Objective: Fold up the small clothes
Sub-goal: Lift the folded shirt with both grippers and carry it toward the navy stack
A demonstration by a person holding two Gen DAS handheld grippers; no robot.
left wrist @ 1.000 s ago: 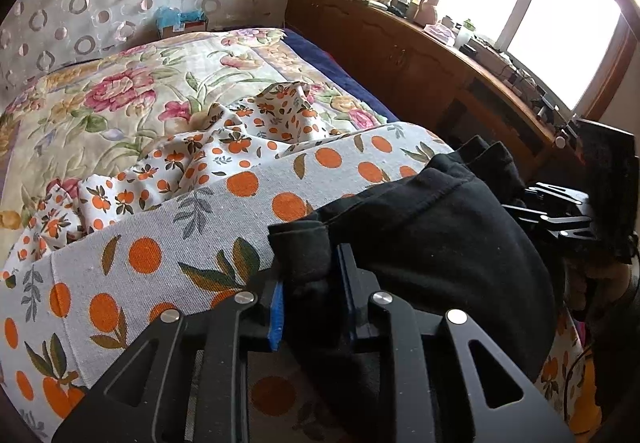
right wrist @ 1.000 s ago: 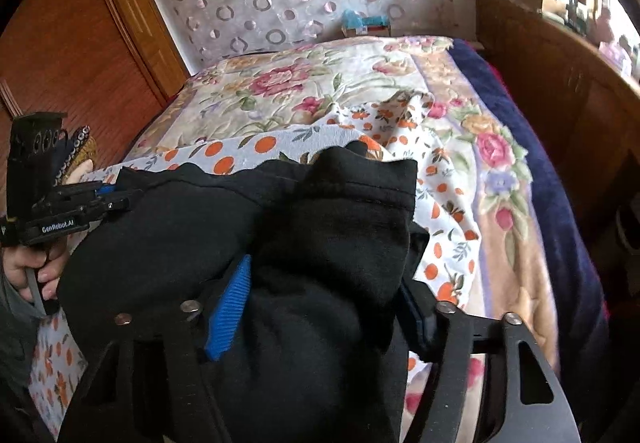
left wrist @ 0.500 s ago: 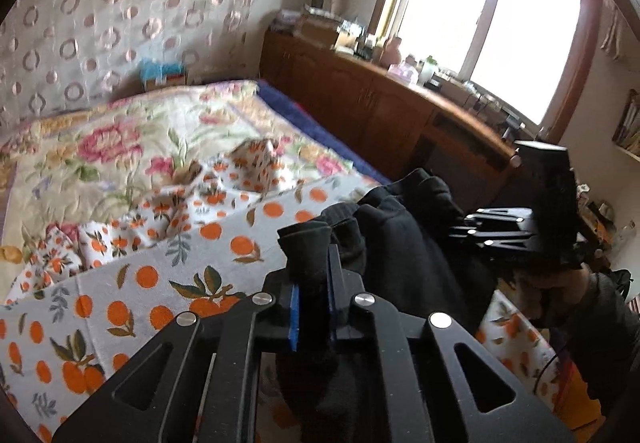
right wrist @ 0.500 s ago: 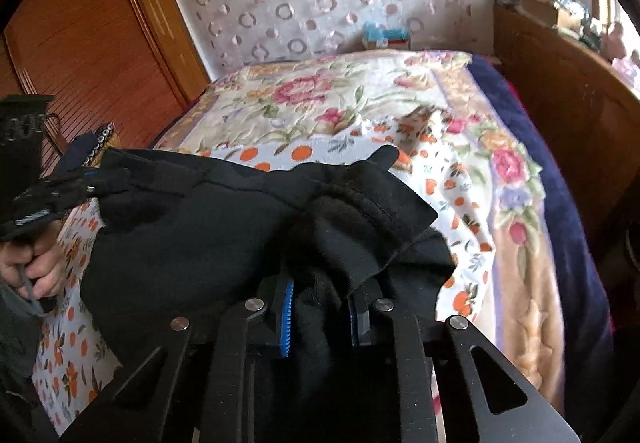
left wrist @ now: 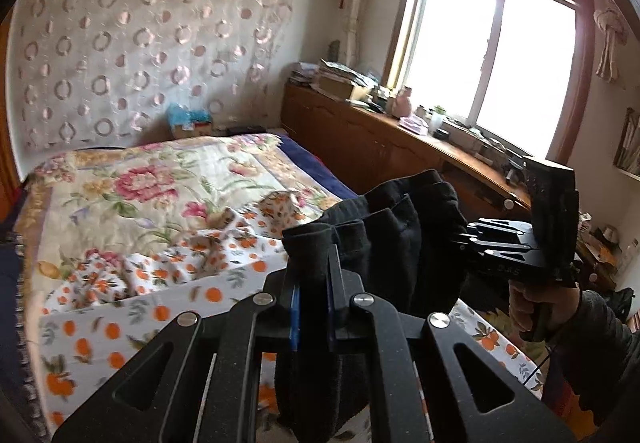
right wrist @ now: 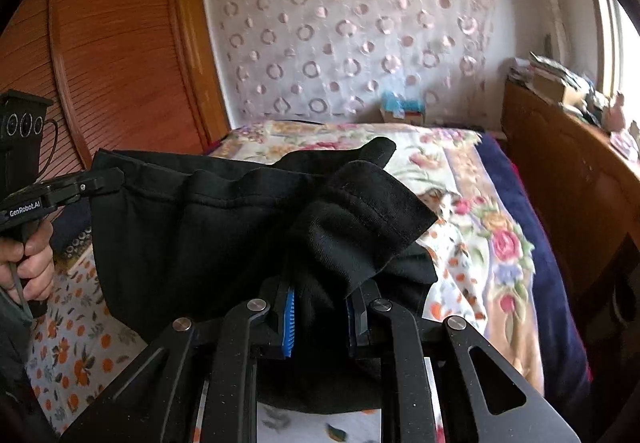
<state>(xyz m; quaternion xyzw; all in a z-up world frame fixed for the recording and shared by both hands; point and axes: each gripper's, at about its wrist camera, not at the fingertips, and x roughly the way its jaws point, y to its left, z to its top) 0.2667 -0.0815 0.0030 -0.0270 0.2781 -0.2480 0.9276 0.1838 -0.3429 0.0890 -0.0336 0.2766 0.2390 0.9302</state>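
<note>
Daylight from a window (left wrist: 492, 55) falls across a bedroom with a bed (left wrist: 132, 179) under a flowered quilt; the left gripper (left wrist: 313, 299) is clamped on a bunched corner of a black garment (left wrist: 384, 243), blue pads pressed close with the cloth pinched between them; the right gripper (right wrist: 320, 317) is likewise clamped on a thicker fold of the same black garment (right wrist: 224, 227), its blue pads held a little apart by the fabric; the garment is stretched between the two grippers and hangs in the air above the near end of the bed; beneath it lies an orange-print sheet (left wrist: 120, 307), rumpled toward the middle of the quilt; along the bed's right edge runs a wooden cabinet (left wrist: 384, 147) crowded with small things under the window; at the bed's head hangs a curtain with ring patterns (right wrist: 352, 43); a wooden wardrobe (right wrist: 104, 55) stands off the left edge.
</note>
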